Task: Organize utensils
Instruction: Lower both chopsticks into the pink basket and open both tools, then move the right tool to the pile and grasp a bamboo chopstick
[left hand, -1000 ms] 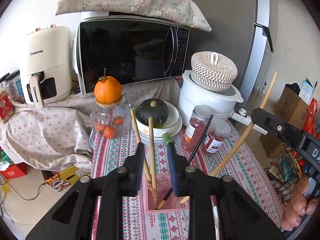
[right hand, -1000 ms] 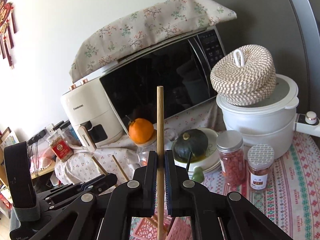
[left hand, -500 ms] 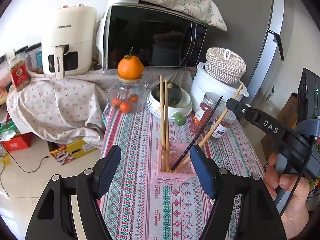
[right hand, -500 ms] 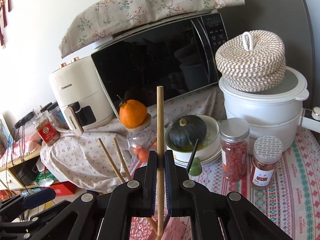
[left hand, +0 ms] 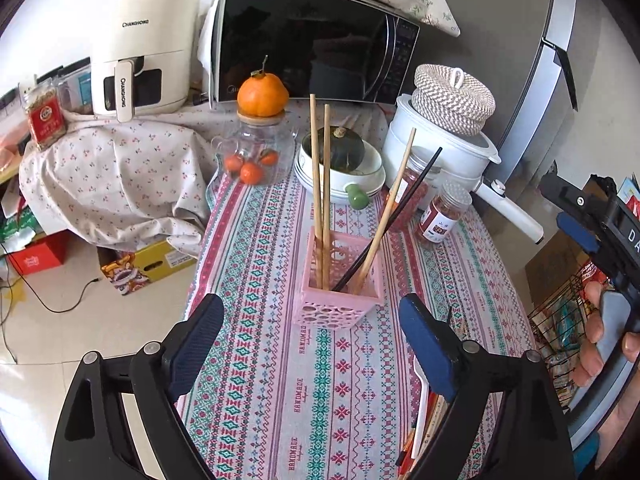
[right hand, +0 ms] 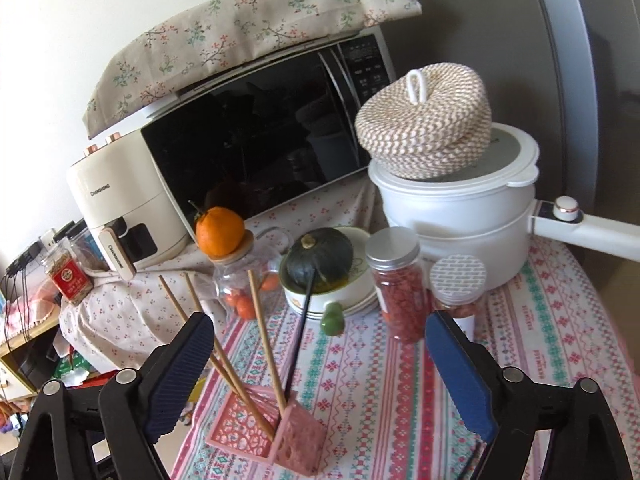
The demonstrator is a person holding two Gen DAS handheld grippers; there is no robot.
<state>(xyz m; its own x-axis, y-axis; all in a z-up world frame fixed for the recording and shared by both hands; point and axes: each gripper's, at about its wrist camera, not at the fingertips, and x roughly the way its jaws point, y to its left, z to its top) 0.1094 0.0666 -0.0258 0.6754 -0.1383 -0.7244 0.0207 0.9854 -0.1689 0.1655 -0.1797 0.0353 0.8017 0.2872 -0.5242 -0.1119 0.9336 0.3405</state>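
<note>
A pink perforated holder (left hand: 340, 300) stands on the patterned tablecloth (left hand: 280, 380). It holds three wooden chopsticks (left hand: 320, 184) and one black chopstick (left hand: 404, 208), all leaning. The holder also shows in the right wrist view (right hand: 276, 428), low and close. My left gripper (left hand: 312, 344) is open and empty, just in front of the holder. My right gripper (right hand: 316, 376) is open and empty, above the holder; it also shows at the right edge of the left wrist view (left hand: 588, 224). More utensils (left hand: 424, 412) lie on the table beside the left gripper's right finger.
Behind the holder stand a bowl stack with a green squash (left hand: 344, 156), a glass jar topped by an orange (left hand: 260, 144), two spice jars (left hand: 444, 208), a white pot with a woven lid (left hand: 448, 136), a microwave (left hand: 312, 44) and an air fryer (left hand: 140, 48).
The right gripper has opened and let go of the wooden chopstick, which now leans in the holder. The left gripper released the holder earlier and has drawn back from it.
</note>
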